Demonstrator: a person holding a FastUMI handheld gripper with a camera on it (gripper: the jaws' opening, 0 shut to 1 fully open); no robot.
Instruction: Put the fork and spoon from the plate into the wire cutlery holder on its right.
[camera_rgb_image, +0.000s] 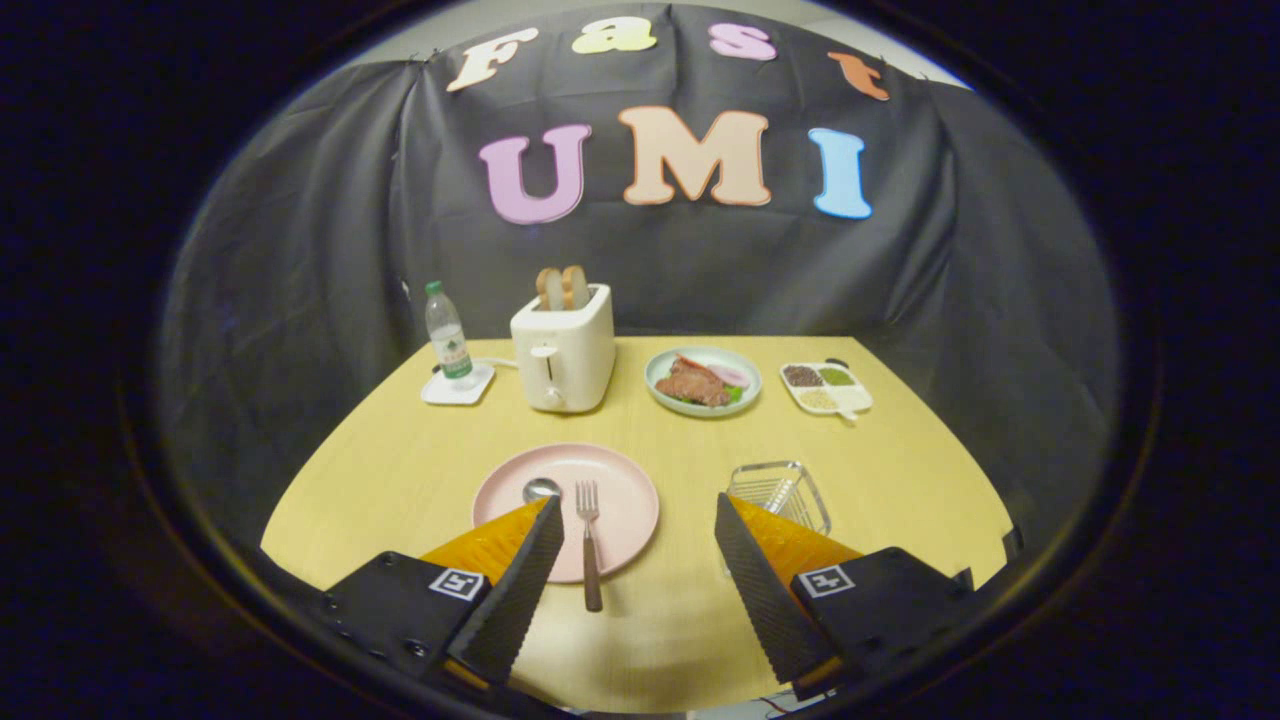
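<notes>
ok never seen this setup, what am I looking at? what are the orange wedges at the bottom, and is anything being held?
The wedges are the two fingers of a handheld gripper; a person carries it, no robot arm. The camera rides on the gripper and looks forward along the fingers, hence the rounded fisheye look. The fingers stand open and hold nothing.

On the wooden table, just ahead of the fingers, a pink plate carries a fork, its handle sticking off the near rim, and a spoon, partly hidden by the left finger. To the plate's right sits the wire cutlery holder, with no cutlery in it yet. Farther back: a water bottle, a toaster with bread in it, a plate of food and a divided tray.
</notes>
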